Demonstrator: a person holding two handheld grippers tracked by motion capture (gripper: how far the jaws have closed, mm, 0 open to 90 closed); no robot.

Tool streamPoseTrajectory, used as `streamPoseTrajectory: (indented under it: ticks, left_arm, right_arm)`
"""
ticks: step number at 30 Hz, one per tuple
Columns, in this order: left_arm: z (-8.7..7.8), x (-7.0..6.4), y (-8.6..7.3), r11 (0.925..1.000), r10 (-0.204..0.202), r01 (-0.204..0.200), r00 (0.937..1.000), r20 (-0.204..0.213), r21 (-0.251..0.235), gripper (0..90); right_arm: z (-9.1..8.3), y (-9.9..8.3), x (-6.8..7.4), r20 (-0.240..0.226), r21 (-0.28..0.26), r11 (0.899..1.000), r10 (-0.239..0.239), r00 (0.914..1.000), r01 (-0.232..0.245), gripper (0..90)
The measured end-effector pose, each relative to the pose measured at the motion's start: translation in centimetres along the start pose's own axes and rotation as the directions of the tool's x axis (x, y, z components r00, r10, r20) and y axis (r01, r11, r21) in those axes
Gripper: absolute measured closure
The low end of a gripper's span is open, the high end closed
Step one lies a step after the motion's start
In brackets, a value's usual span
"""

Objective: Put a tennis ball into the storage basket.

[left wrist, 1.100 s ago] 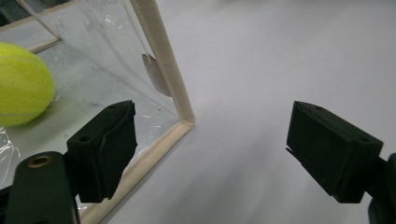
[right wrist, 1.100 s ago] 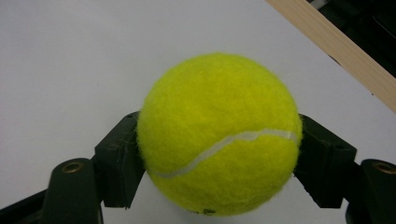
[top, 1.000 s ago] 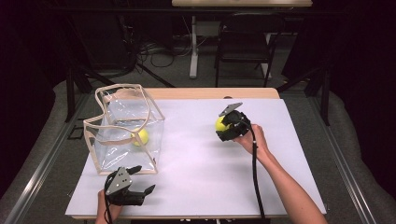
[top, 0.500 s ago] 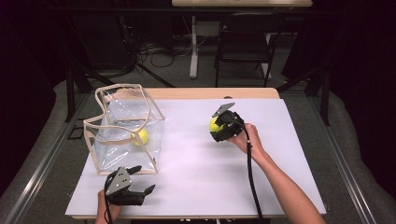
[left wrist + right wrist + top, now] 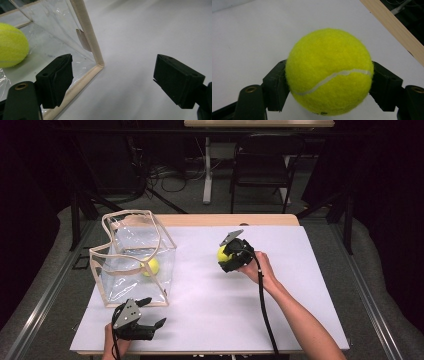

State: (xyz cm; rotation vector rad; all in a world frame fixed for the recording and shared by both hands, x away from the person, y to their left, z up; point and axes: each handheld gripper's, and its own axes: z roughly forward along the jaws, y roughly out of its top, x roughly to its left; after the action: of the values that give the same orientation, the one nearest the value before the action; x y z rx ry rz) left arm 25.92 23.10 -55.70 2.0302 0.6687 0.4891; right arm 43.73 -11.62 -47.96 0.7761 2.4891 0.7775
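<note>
Overhead view, two close jaw-level views

Two black jaws of the left gripper (image 5: pixel 112 80) rise from the bottom corners of the frame, standing wide apart with nothing between them but the white table surface (image 5: pixel 150 32). At the left, a clear plastic bag (image 5: pixel 50 27) with beige trim has its corner just beside the left-hand jaw. A yellow-green tennis ball (image 5: pixel 11 45) rests inside, at the left edge of the frame.

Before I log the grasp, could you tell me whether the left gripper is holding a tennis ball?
No, the left gripper has its jaws wide apart over bare table, with nothing between them.
</note>
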Motion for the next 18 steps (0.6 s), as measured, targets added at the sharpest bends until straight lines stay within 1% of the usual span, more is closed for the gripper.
streamPoseTrajectory:
  ticks: [9,18]
  left_arm:
    - [0.0,0.0,0.0,1.0,0.004,-0.004,1.0,0.001,0.0,16.0]
    - [0.0,0.0,0.0,1.0,0.002,-0.002,1.0,0.002,0.0,16.0]
  right_arm:
    - [0.1,0.8,0.5,-0.01,0.001,1.0,-0.018,0.9998,0.018,26.1]
    - [0.1,1.7,1.0,-0.021,-0.01,0.999,-0.038,0.9991,0.038,26.1]
